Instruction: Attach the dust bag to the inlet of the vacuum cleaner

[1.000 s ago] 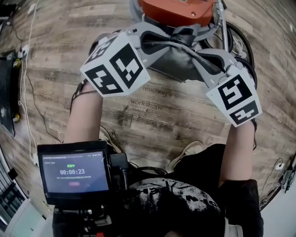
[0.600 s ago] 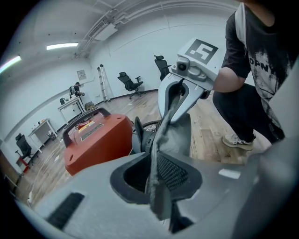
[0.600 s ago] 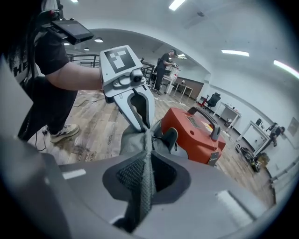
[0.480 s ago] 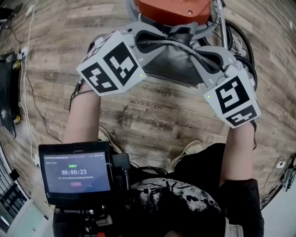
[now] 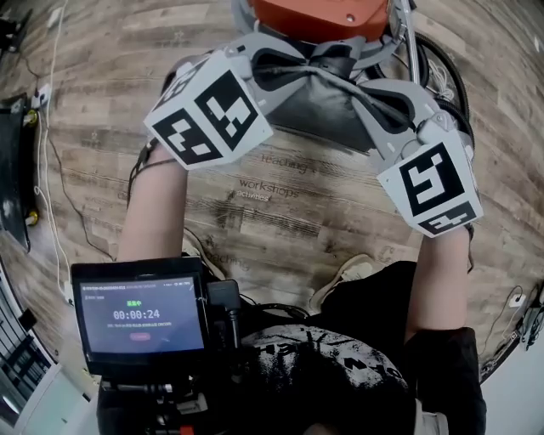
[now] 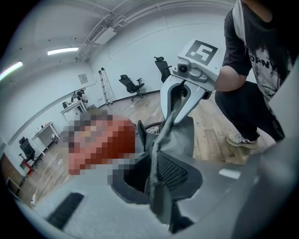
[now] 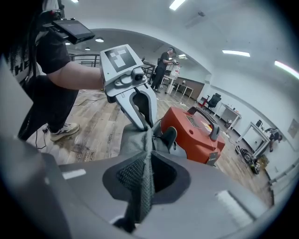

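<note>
A grey fabric dust bag [image 5: 327, 106] hangs stretched between my two grippers, just in front of the orange vacuum cleaner [image 5: 319, 15]. My left gripper [image 5: 297, 61] pinches the bag's left end, and its pads press on a fold of cloth [image 6: 161, 140]. My right gripper [image 5: 361, 89] is shut on the opposite end, with the fabric [image 7: 135, 140] running up from its jaws to the left gripper [image 7: 145, 122]. In the right gripper view the vacuum [image 7: 194, 133] stands just behind the bag, with a black fitting [image 7: 168, 135] on its near side. The bag's opening is hidden.
A black hose and wire frame [image 5: 442, 72] curl beside the vacuum on the wooden floor. Cables [image 5: 51, 161] trail at the left. The person's shoe [image 5: 348, 280] and a chest-mounted screen [image 5: 140, 319] lie below. Office chairs [image 6: 133, 84] and a distant person [image 7: 164, 65] stand behind.
Both grippers have shifted slightly toward the vacuum with the bag still held between them. The right gripper has rolled a little.
</note>
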A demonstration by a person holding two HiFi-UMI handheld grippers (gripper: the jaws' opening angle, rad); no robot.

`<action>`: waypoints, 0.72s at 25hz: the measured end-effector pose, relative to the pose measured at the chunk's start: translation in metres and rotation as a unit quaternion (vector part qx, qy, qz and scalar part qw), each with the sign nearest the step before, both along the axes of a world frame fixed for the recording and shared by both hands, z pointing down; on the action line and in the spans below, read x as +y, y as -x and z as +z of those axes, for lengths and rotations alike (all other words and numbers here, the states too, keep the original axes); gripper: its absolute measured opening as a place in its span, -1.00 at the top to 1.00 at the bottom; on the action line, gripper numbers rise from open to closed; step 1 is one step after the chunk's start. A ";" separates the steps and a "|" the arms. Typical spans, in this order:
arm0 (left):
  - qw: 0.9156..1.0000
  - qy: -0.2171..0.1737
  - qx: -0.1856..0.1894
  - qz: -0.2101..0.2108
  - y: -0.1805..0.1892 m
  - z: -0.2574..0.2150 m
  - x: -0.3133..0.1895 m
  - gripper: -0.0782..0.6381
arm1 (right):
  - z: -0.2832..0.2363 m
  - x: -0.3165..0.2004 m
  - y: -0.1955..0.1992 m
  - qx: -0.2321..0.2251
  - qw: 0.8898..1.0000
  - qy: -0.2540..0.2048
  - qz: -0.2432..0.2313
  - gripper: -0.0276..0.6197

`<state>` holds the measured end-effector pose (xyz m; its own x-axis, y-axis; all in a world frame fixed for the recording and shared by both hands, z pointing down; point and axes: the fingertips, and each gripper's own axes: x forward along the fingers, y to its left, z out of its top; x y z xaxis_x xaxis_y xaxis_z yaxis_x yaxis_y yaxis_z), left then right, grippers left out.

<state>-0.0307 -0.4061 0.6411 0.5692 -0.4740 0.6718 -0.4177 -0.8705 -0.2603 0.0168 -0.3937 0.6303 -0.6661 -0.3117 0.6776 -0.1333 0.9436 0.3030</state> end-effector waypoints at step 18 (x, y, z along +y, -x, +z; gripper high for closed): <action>0.999 0.001 0.046 -0.006 -0.004 -0.005 0.002 0.41 | 0.008 0.001 0.001 -0.016 0.999 0.043 0.007 0.42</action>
